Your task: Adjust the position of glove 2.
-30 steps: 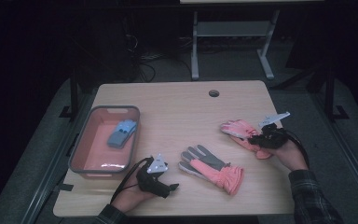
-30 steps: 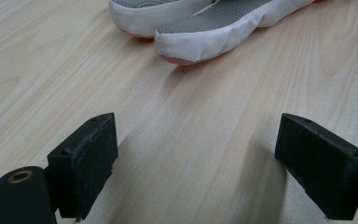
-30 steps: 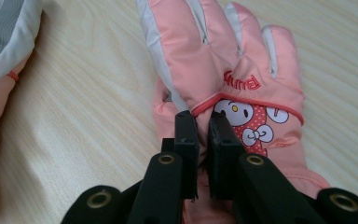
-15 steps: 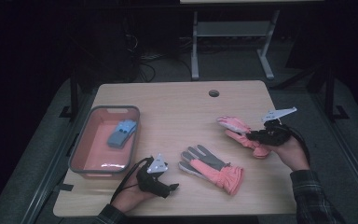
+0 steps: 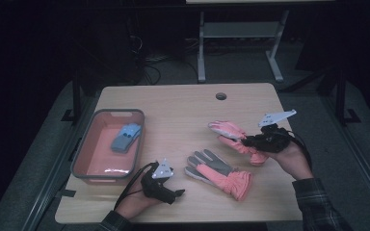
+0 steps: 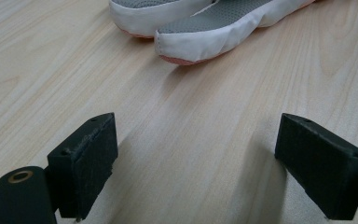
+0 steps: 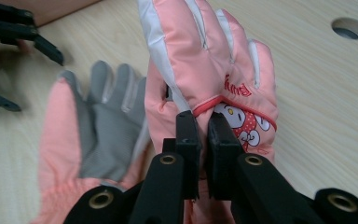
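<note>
My right claw (image 7: 204,140): it pinches the pink glove with the cartoon patch (image 7: 214,79) tight, near the wrist end.
Where that glove is: lifted a bit at the right side of the wooden table (image 5: 183,103), in front of my right hand (image 5: 294,161).
Which way it points: its fingers point left and away from me, toward the middle of the table; its long side runs from my claw out to those fingertips.
My left claw (image 6: 196,154): it is wide open and holds nothing, low over the bare wood.
The other glove (image 5: 219,171): it lies flat, grey palm up, between my two hands; fingers point left, pink cuff points right.
Pink tray (image 5: 84,149): it sits at the left, with a small blue thing (image 5: 125,137) inside.
</note>
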Tool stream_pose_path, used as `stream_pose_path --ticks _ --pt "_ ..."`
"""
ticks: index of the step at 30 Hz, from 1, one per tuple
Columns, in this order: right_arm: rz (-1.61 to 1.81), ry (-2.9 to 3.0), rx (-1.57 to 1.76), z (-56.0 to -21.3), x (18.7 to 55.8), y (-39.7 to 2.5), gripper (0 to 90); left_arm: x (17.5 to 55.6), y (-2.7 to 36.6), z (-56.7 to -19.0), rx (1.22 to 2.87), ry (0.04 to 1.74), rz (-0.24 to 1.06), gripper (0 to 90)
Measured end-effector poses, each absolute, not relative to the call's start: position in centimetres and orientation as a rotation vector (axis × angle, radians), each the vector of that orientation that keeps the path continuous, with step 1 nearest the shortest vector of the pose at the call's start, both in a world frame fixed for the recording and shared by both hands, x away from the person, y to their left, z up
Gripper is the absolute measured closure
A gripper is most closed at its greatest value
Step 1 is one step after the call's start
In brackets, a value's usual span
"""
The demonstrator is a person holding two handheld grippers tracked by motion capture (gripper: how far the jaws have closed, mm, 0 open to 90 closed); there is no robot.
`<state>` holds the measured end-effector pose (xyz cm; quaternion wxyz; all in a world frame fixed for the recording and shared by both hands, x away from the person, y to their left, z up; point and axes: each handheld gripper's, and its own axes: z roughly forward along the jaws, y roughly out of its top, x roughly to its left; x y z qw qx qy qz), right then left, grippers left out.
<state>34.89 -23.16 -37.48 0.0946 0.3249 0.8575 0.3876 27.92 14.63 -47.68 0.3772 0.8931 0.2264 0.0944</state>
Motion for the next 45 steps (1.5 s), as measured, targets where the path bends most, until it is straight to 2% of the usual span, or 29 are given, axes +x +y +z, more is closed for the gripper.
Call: stream_pose_path --ticks 13,24,36,39,43,44,45 --pt "1.134 2.611 0.877 -36.0 32.5 -19.3 84.9 27.9 14.6 -47.7 2.278 0.583 0.239 12.3" --pt "1.092 2.676 0.857 -36.5 30.4 -17.2 84.8 27.9 14.6 -47.7 2.278 0.587 0.233 12.3" --pt "1.034 2.754 0.854 -38.3 30.3 -15.5 83.6 27.9 14.6 -47.7 2.275 0.590 0.234 12.3" --pt "1.015 2.775 0.846 -38.6 30.3 -15.2 80.9 27.9 14.6 -47.7 2.275 0.591 0.232 12.3" --pt "1.048 2.770 0.836 -38.3 30.2 -15.2 70.7 27.9 14.6 -47.7 2.276 0.589 0.234 12.3" --pt "1.063 2.767 0.840 -38.2 30.2 -15.2 66.5 27.9 14.6 -47.7 2.277 0.588 0.234 12.3" --pt "1.092 2.744 0.840 -37.8 30.1 -15.4 57.9 27.9 14.6 -47.7 2.279 0.588 0.233 12.3"
